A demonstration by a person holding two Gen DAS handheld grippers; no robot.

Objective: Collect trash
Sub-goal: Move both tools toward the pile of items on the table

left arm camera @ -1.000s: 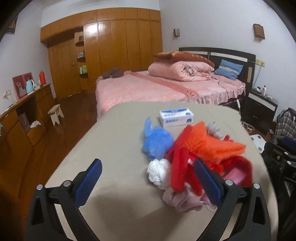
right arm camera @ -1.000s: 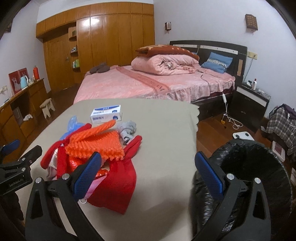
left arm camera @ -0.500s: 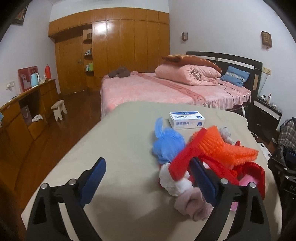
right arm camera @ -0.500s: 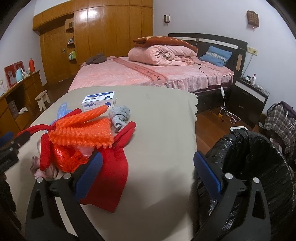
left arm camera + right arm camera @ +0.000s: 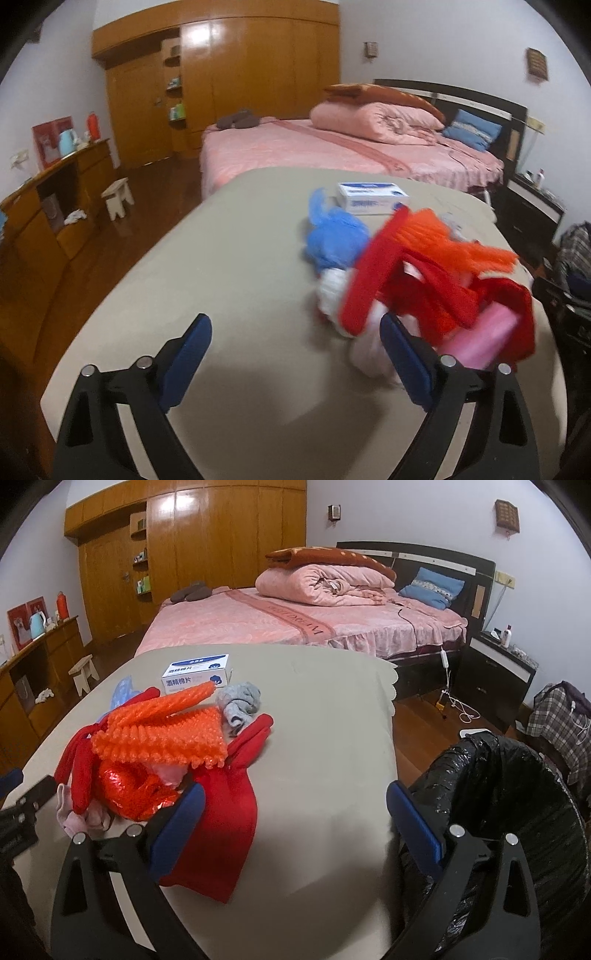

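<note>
From my left view the trash pile (image 5: 424, 280) is smeared with blur; I cannot tell its pieces apart. My right tool (image 5: 295, 812) covers part of the red glove (image 5: 221, 812), and the picture's edge cuts off the bin (image 5: 517, 812).

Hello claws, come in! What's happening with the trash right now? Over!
Left claw open, empty. Right claw open, empty, above the table's edge. Trash pile untouched on the table; black-lined bin beside it. Nothing blocking. Over.
</note>
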